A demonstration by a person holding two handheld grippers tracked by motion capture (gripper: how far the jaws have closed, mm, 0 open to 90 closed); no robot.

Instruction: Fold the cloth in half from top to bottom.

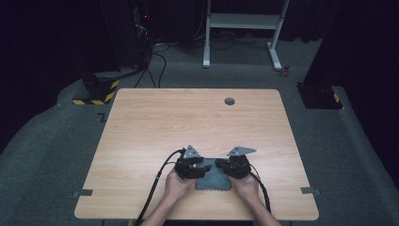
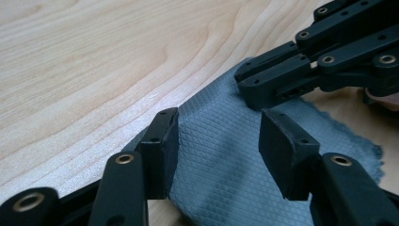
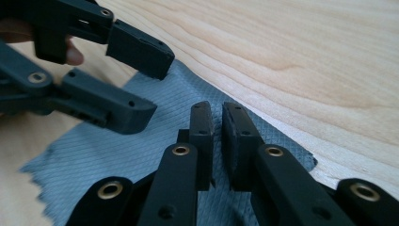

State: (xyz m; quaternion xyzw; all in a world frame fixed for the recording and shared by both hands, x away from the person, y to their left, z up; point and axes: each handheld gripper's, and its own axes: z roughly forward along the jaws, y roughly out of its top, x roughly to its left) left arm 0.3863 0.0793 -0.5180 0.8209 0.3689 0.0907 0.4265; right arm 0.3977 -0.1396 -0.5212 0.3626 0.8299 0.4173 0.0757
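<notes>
Grey cloth (image 1: 214, 181) is lying at the table's (image 1: 188, 117) near edge, where we are spreading our left gripper (image 2: 219, 141) wide over it and nearly closing our right gripper (image 3: 217, 136), apparently pinching it.

High view: my hands and both grippers cover most of the grey cloth (image 1: 214, 182); its weave is too small to tell there. My forearms are cut off by the bottom edge. Left gripper view: cloth runs off the bottom edge, and my right gripper (image 2: 254, 84) is cut off at top right. Right gripper view: whether my right gripper (image 3: 217, 141) pinches cloth, I cannot tell.
</notes>
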